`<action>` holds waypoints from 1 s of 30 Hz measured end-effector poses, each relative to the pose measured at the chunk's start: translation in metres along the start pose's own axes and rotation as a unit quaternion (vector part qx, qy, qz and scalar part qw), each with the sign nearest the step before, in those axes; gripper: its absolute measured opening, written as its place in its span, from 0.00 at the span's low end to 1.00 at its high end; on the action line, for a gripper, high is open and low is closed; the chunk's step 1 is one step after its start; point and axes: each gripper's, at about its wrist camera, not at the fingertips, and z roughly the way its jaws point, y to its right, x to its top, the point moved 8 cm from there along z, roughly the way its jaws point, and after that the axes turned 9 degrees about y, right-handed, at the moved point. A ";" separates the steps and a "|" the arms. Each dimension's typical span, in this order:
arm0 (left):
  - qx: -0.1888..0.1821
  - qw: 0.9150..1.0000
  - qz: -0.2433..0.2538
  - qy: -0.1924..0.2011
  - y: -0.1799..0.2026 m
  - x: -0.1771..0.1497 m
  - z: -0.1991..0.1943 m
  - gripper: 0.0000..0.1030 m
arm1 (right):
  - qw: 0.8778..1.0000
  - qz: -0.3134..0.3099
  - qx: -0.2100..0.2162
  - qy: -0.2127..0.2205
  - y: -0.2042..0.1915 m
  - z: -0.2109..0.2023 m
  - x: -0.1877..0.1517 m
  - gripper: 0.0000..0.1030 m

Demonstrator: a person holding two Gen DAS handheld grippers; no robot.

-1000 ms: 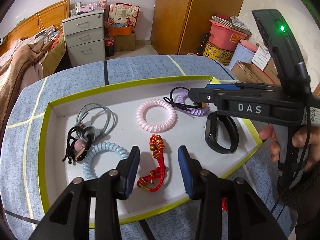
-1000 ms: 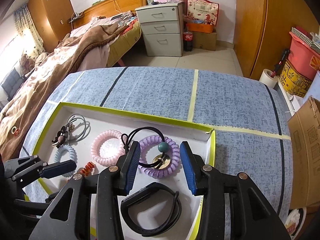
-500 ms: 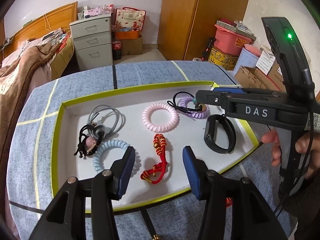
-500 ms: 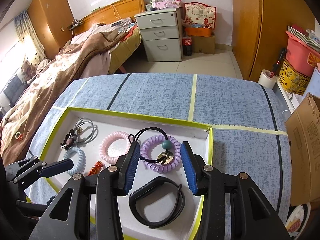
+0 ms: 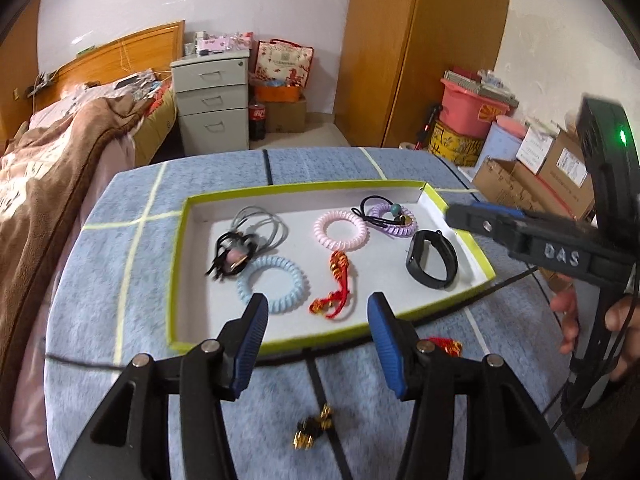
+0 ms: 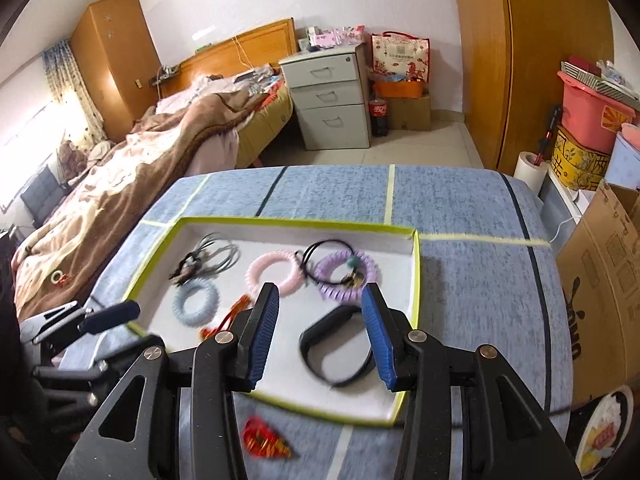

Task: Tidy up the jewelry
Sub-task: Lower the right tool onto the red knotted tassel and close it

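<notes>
A white tray with a yellow-green rim [image 5: 178, 248] [image 6: 416, 280] holds a pink coil tie [image 5: 340, 230], a purple coil tie [image 5: 394, 222], a light blue coil tie [image 5: 272, 284], a red knotted cord [image 5: 336, 280], a black wristband [image 5: 432, 258] and a bundle of grey and black hair ties [image 5: 244, 240]. My left gripper [image 5: 317, 300] hangs above the tray's near rim, its jaws opening with nothing between them. My right gripper [image 6: 320, 289] stands open and empty above the wristband [image 6: 336, 344].
On the blue cloth in front of the tray lie a red tasselled piece [image 5: 446, 346] [image 6: 264, 438] and a small gold and black piece [image 5: 312, 428]. A bed stands to the left, with boxes [image 6: 596, 280] to the right.
Both grippers have drawn back and up from the tray. The left jaws stand wider. The loose pieces on the cloth in front of the tray have come into view.
</notes>
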 end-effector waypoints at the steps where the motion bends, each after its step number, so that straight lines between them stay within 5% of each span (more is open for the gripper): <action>1: 0.007 1.000 -0.002 0.006 -0.005 -0.003 -0.006 0.52 | 1.000 -0.001 0.002 0.001 -0.001 -0.004 -0.004 0.43; 19: 0.021 0.998 -0.053 0.020 -0.045 -0.052 -0.052 0.53 | 0.998 -0.016 0.034 -0.044 -0.031 -0.009 -0.082 0.43; 30: 0.017 0.998 -0.063 0.017 -0.053 -0.062 -0.056 0.53 | 0.996 -0.048 0.011 -0.074 -0.038 0.006 -0.093 0.43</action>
